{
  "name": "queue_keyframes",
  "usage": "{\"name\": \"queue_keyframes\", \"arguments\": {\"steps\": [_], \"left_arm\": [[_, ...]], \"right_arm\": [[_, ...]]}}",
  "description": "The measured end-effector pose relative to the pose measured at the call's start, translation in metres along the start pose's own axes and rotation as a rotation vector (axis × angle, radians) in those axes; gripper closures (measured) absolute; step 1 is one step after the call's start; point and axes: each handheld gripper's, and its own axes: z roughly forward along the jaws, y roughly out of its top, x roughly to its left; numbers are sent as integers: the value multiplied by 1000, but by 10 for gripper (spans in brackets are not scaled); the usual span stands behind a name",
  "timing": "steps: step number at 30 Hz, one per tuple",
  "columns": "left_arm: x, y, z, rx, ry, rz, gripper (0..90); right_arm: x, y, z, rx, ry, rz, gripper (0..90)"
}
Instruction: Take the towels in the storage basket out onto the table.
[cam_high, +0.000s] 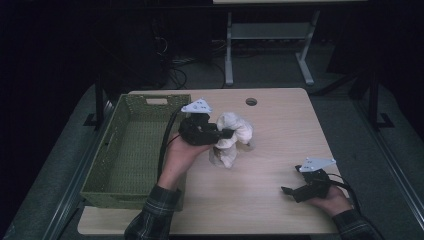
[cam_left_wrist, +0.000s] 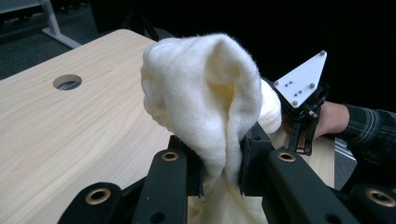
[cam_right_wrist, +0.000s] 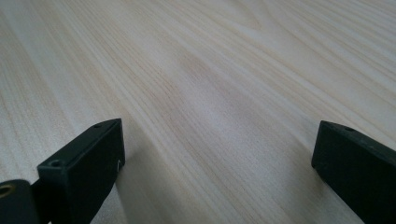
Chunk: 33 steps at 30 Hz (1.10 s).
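Observation:
A cream knitted cloth (cam_high: 234, 136) hangs bunched above the middle of the light wooden table (cam_high: 285, 135). My left gripper (cam_high: 226, 134) is shut on it from the left side. In the left gripper view the cloth (cam_left_wrist: 205, 93) bulges up between the two black jaws of my left gripper (cam_left_wrist: 219, 170), which pinch a fold of it; its lower end hangs down below them. My right gripper (cam_high: 289, 191) rests low at the table's front right, jaws pointing left. The right gripper view shows my right gripper (cam_right_wrist: 217, 158) open wide with bare wood between the jaws.
A green woven basket (cam_high: 107, 165) stands along the table's left edge, just left of the left hand. A round cable hole (cam_high: 251, 101) lies near the far edge. Desk legs and cables stand on the dark floor beyond.

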Motion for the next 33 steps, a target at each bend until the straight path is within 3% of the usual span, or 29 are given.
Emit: {"name": "queue_keyframes", "arguments": {"steps": [7, 13, 20, 23, 33], "left_arm": [[-8, -4, 26, 35, -17, 8, 748], [-13, -13, 55, 68, -29, -11, 747], [-21, -25, 84, 113, -44, 6, 747], [-20, -32, 93, 116, -62, -5, 746], [-15, -59, 125, 200, -56, -31, 729]], "right_arm": [[0, 0, 0, 0, 0, 0, 22], [0, 0, 0, -1, 1, -1, 22], [0, 1, 0, 1, 1, 3, 22], [0, 0, 0, 0, 1, 2, 22], [0, 0, 0, 1, 0, -6, 22]]}}
